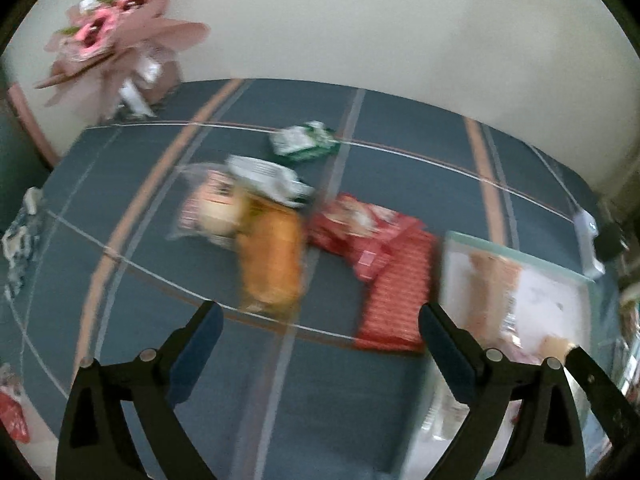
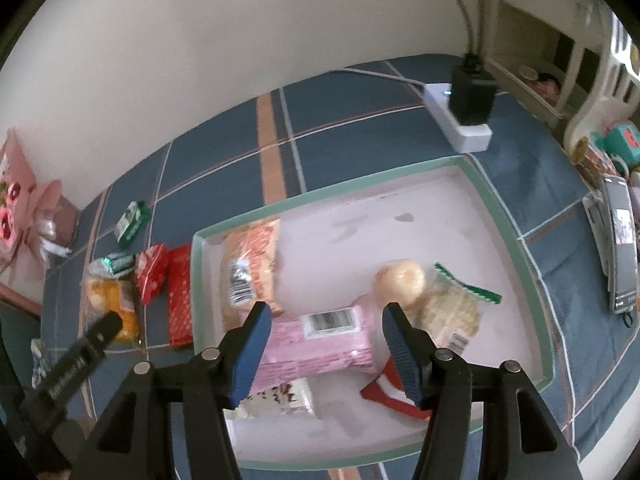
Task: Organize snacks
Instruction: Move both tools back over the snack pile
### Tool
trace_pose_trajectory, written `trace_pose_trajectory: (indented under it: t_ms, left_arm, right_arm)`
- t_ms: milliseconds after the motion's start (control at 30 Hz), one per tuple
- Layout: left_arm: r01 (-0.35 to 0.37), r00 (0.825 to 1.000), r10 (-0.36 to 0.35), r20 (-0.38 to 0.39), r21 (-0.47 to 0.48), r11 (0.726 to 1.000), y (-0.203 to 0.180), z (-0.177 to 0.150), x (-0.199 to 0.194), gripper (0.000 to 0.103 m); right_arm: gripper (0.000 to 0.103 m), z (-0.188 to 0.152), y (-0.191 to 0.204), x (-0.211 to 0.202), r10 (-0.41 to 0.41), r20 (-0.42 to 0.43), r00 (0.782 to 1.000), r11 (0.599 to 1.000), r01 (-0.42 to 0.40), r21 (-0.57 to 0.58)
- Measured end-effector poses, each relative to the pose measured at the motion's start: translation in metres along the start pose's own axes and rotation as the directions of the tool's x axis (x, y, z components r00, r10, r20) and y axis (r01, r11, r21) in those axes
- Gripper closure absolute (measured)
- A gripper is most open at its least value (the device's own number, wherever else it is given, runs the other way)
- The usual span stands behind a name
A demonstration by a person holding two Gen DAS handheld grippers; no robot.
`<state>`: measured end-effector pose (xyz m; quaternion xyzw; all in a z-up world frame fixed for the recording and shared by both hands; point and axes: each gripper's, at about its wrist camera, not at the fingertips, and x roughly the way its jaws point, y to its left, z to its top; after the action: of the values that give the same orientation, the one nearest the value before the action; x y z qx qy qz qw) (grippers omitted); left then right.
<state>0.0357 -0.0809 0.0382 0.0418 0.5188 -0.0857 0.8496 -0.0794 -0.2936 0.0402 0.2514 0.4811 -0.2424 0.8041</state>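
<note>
We list the surface (image 2: pixel 352 80) first: covered in a blue plaid cloth with orange and white stripes, set against a pale wall.

Tray (image 2: pixel 332 194): white bottom, green rim, on the right part of the surface. In it we count a pink packet (image 2: pixel 320 344) with a barcode label, an orange-printed bread packet (image 2: pixel 256 268) against the left wall, a round bun (image 2: pixel 400 280), a clear bag of pale crackers (image 2: pixel 452 308) with a green-edged seal, a red wrapper (image 2: pixel 390 394) near the front, and a white packet with brown print (image 2: pixel 280 398) partly under the pink one.

Loose snacks left of the tray, on the cloth: a long red packet (image 1: pixel 396 300) just beside the tray, a second red packet (image 1: pixel 352 220) overlapping it, an orange packet (image 1: pixel 272 256), a pink-and-clear packet (image 1: pixel 208 208), a white-and-green packet (image 1: pixel 272 178) lying across those two, and a green packet (image 1: pixel 304 142) apart, farther back. This view is blurred; we cannot read labels.

Left claw (image 1: pixel 320 330): fingers spread wide, nothing between them, hanging over bare cloth in front of the loose snacks.

Right claw (image 2: pixel 326 342): partly parted, above the tray; the pink packet lies between its fingers, and the pads do not press on it.

Other: a white power strip (image 2: pixel 460 120) with a black plug behind the tray; a pink bouquet (image 1: pixel 108 28) at the far left corner; a phone (image 2: pixel 622 240) at the right edge.
</note>
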Motion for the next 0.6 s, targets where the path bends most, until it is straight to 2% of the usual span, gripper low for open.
trace_pose_trajectory:
  t_ms: [133, 300, 333, 367, 467, 600]
  left_arm:
    - [-0.044, 0.999, 0.044, -0.005, -0.028, 0.999, 0.023, 0.005, 0.003, 0.005]
    - [-0.059, 0.998, 0.057, -0.019, -0.063, 0.996, 0.047, 0.007, 0.007, 0.005]
    - [-0.06, 0.998, 0.058, -0.023, -0.08, 0.995, 0.053, 0.008, 0.009, 0.005]
    - [-0.061, 0.998, 0.059, -0.024, -0.09, 0.994, 0.058, 0.008, 0.01, 0.005]
    - [-0.083, 0.996, 0.08, -0.026, -0.111, 0.99, 0.07, 0.009, 0.013, 0.005]
    - [-0.102, 0.995, 0.097, -0.04, -0.15, 0.983, 0.089, 0.011, 0.019, 0.004]
  right_arm:
    - [0.041, -0.005, 0.018, 0.002, -0.004, -0.001, 1.0, 0.999, 0.004, -0.052]
    - [0.041, -0.013, 0.043, 0.008, 0.003, -0.012, 1.0, 0.993, -0.004, -0.118]
    - [0.034, -0.015, 0.05, 0.01, 0.009, -0.015, 1.0, 0.991, -0.011, -0.134]
    - [0.022, -0.017, 0.055, 0.011, 0.015, -0.016, 1.0, 0.99, -0.017, -0.143]
    - [0.0, -0.023, 0.07, 0.014, 0.057, -0.017, 0.998, 0.983, -0.059, -0.174]
    - [0.0, -0.03, 0.085, 0.019, 0.063, -0.023, 0.998, 0.976, -0.066, -0.208]
